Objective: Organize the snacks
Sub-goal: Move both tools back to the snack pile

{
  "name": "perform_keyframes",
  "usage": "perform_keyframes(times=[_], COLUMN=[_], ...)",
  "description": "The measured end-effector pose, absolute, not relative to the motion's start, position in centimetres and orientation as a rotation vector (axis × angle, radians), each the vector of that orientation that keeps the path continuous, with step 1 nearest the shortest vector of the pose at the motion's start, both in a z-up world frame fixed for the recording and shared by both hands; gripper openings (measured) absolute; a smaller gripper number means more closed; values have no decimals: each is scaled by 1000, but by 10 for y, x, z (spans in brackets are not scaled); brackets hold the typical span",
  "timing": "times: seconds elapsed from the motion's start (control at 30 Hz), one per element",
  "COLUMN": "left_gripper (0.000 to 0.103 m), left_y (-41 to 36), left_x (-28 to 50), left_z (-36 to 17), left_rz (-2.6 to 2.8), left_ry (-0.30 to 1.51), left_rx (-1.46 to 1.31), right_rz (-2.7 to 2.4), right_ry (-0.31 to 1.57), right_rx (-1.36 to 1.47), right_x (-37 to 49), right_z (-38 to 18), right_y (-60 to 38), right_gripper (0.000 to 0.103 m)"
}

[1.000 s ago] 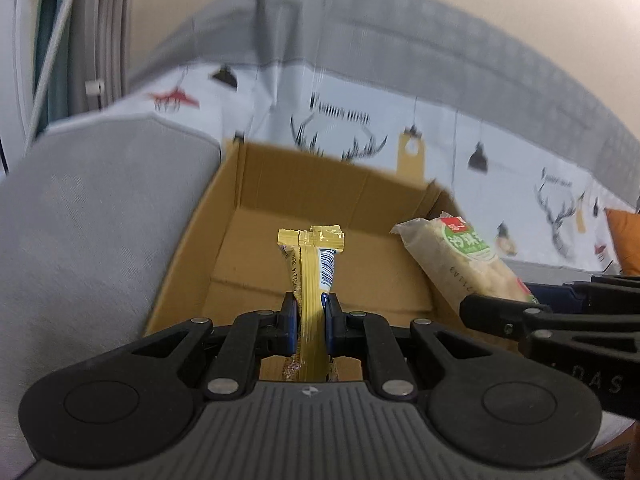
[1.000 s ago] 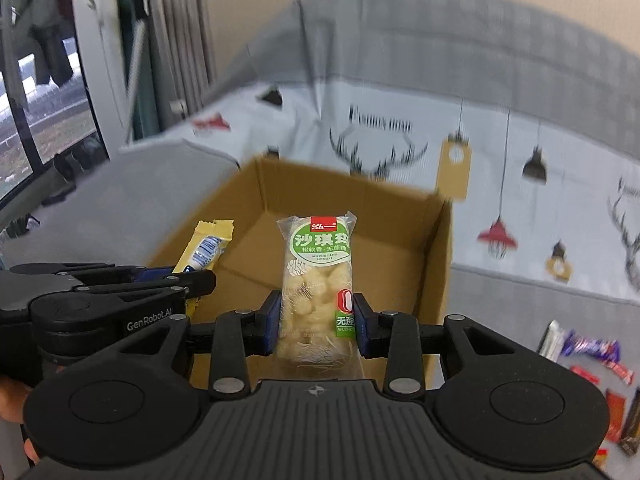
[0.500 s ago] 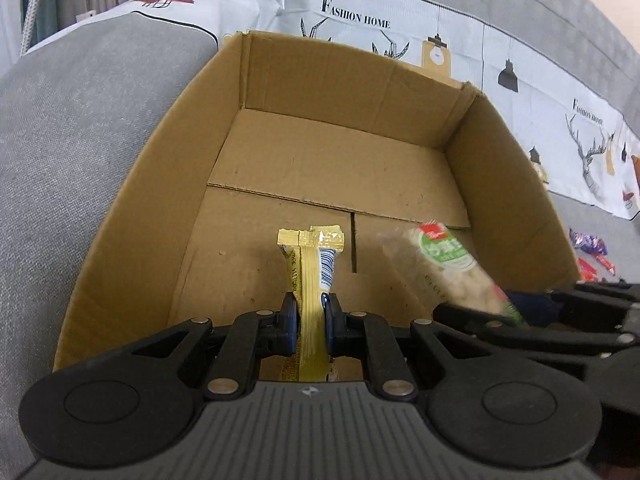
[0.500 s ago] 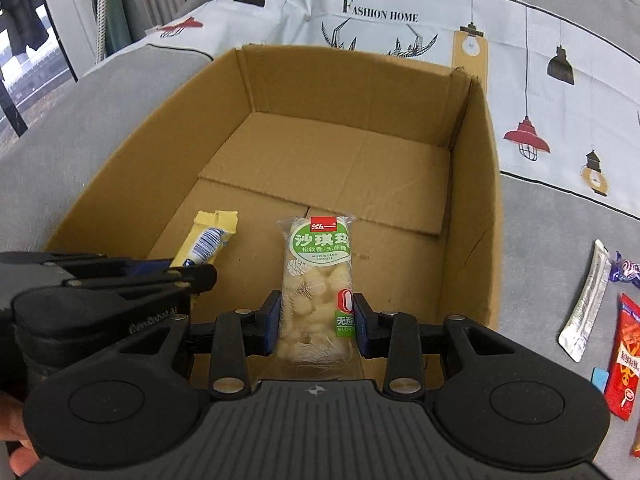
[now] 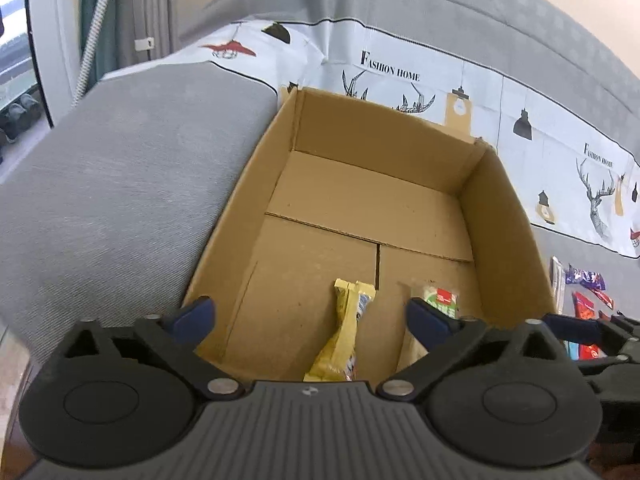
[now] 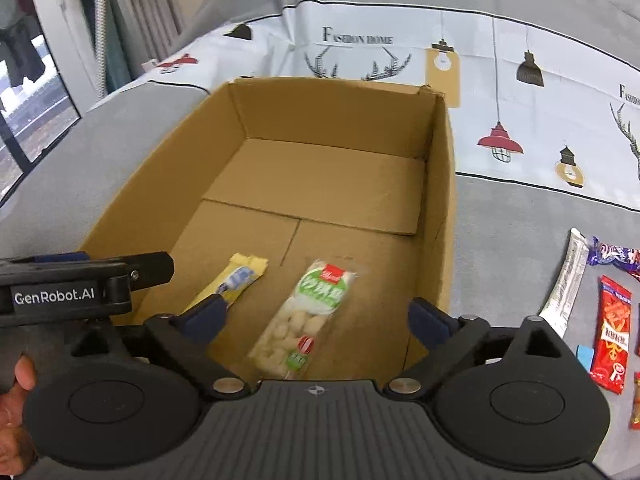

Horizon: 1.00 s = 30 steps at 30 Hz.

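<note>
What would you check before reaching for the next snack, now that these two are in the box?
1. Left hand-held gripper open, holding nothing: ok.
2. Right hand-held gripper open, holding nothing: ok.
3. Yellow wrapped snack bar on the floor of the brown cardboard box: ok.
4. Clear green-labelled puffed snack pack inside the box: ok.
5. More snacks waiting, such as the red snack packet on the grey sofa: ok.
6. Both packs settled and still: cannot tell, blurred.

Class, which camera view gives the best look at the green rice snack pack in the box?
The right wrist view: the green rice snack pack lies in full view on the cardboard box floor. The left wrist view shows only its top end, behind a finger.
</note>
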<state>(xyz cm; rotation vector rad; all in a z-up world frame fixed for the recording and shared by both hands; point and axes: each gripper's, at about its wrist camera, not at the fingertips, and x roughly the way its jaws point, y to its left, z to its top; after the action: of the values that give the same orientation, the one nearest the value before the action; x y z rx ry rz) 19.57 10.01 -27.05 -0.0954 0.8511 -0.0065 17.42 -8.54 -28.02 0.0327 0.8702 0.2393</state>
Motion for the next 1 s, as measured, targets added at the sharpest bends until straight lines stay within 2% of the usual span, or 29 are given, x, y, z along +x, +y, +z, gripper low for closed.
perform_keyframes(times=[0.3,0.57,0.77,1.0], left_gripper=[103,103,103,103], left_y=[73,27,-27,-89], left_x=[152,124,111,115], left_z=[-230,-200,-197,-223], left_rz=[-34,-97,-202,-319], left_ry=[792,742,733,782], left_rx=[-39,6,73,108], right_rz=[285,256,201,41], right_ry=[800,731,695,660], right_rx=[75,140,171,192], right_x=[135,97,64,34], right_z=[-248,-223,-218,-232], right_y=[-91,-138,-193,-267], right_gripper=[102,102,102,102])
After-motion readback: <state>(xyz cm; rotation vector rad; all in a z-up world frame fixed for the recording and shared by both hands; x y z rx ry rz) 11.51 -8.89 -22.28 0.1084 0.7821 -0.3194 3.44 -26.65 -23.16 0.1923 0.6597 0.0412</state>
